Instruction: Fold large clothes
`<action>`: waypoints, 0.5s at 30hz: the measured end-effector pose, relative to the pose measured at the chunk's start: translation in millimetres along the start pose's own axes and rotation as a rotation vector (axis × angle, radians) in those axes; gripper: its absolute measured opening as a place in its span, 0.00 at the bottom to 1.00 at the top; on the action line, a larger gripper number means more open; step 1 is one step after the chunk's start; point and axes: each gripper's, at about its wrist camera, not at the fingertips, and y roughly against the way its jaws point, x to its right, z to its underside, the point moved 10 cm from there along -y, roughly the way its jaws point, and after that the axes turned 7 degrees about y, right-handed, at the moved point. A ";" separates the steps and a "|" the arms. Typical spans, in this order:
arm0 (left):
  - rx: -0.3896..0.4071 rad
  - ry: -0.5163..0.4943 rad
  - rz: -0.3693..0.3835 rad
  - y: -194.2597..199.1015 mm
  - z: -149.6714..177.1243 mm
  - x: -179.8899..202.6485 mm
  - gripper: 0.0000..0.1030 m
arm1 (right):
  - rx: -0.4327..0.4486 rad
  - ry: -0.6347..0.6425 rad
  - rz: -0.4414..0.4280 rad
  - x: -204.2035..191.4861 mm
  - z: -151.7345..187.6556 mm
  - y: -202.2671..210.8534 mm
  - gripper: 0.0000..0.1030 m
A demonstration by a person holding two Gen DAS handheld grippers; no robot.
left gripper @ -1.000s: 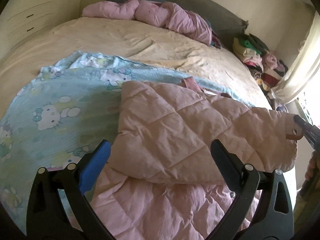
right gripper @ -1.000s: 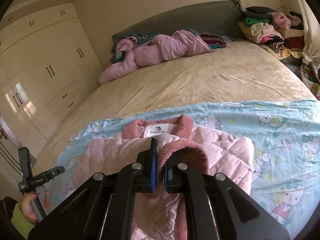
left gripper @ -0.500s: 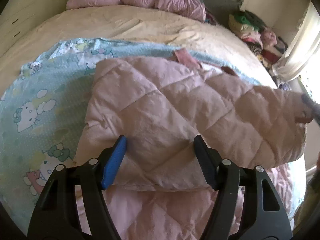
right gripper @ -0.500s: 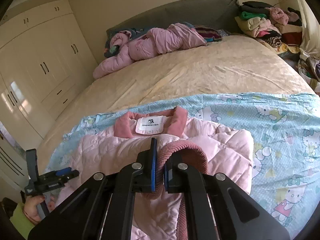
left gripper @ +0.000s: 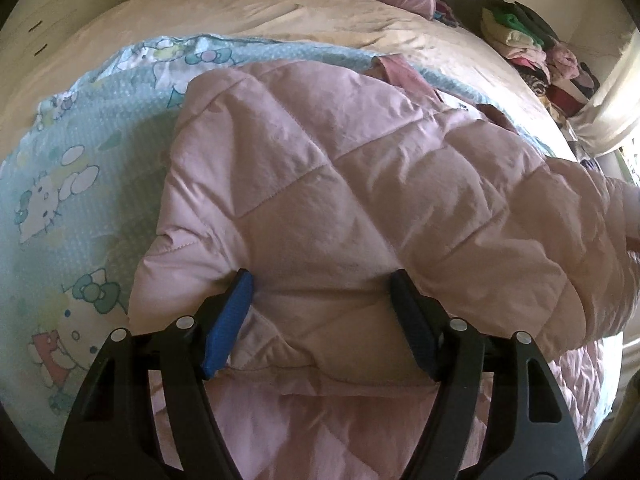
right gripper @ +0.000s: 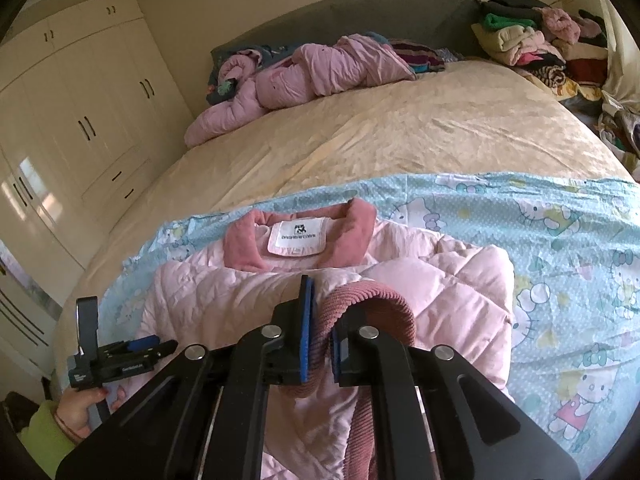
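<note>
Jacket (right gripper: 400, 280) lies on the cartoon sheet (right gripper: 560, 240) at the bed's (right gripper: 400, 132) near edge. Right gripper (right gripper: 320, 332) clamps the ribbed cuff (right gripper: 372, 300); left gripper (left gripper: 320, 304), jaws just widening, straddles the folded sleeve (left gripper: 360, 200) without pinching. Lay cuff flat across chest, keep left pressing the fold, then let go.

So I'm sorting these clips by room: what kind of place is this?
A home bedroom, most likely: a wide bed with a grey headboard, a built-in wardrobe along the wall, and clothes piled by the headboard.
</note>
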 end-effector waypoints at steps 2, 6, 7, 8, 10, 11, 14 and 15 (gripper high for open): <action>0.003 0.000 0.000 0.4 0.3 -0.8 0.62 | -0.003 -0.024 0.007 3.8 2.3 2.2 0.19; 0.004 -0.008 0.003 0.4 0.4 1.0 0.62 | 0.021 -0.046 0.018 8.2 2.8 14.8 0.27; 0.006 -0.012 0.003 0.7 1.0 1.0 0.62 | 0.031 -0.039 0.034 8.5 2.6 17.8 0.34; 0.007 -0.014 0.003 0.9 0.9 0.9 0.62 | 0.042 -0.032 0.055 9.7 2.0 20.6 0.38; 0.010 -0.015 0.006 0.6 0.3 1.1 0.62 | 0.081 -0.022 0.102 11.4 -1.1 30.1 0.46; 0.011 -0.015 0.007 0.7 0.5 0.9 0.62 | 0.091 -0.020 0.102 10.2 -2.1 32.5 0.46; 0.012 -0.017 0.006 0.8 0.7 0.4 0.62 | 0.086 0.018 0.089 -4.3 -1.1 30.4 0.54; 0.012 -0.017 0.007 0.6 0.2 0.3 0.62 | 0.076 0.041 0.085 -11.9 1.0 26.0 0.57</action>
